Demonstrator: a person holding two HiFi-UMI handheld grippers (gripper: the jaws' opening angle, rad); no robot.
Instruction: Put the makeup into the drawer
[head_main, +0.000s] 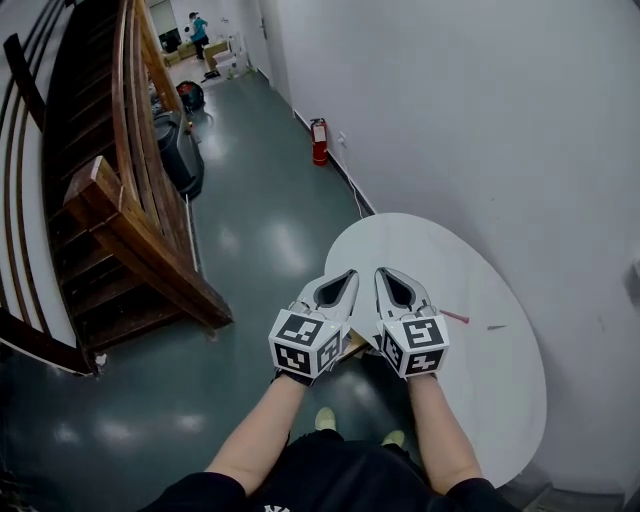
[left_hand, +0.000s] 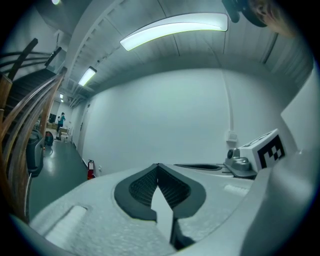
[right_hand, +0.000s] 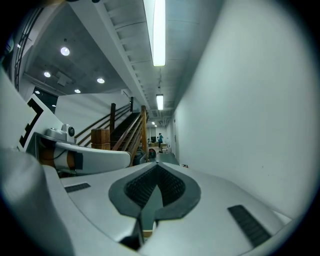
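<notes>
Grippers sit side by side, held above the near edge of a round white table (head_main: 470, 390). The left gripper (head_main: 350, 276) has its jaws closed, the ribbed dark pads meeting at the tips with nothing between them. The right gripper (head_main: 384, 274) shows the same: jaws pressed together at the tips and empty. The two pairs of jaws point the same way, nearly touching each other, each with its marker cube behind. To the right of the right gripper's jaws, apart from them, a thin pink stick (head_main: 455, 317) lies flat on the table; it is too small to tell what kind of makeup it is. Just past it, farther from the jaws, lies a smaller pink speck (head_main: 495, 326). Ahead of the jaws the table top ends against a plain white wall (head_main: 480, 130), which runs on past a red fire extinguisher (head_main: 319, 141) standing on the dark green floor (head_main: 260, 240). To the left of the left gripper's jaws, well apart, rises a wooden staircase (head_main: 130, 230). Far ahead, at the corridor's end, stands a person (head_main: 198, 28).
</notes>
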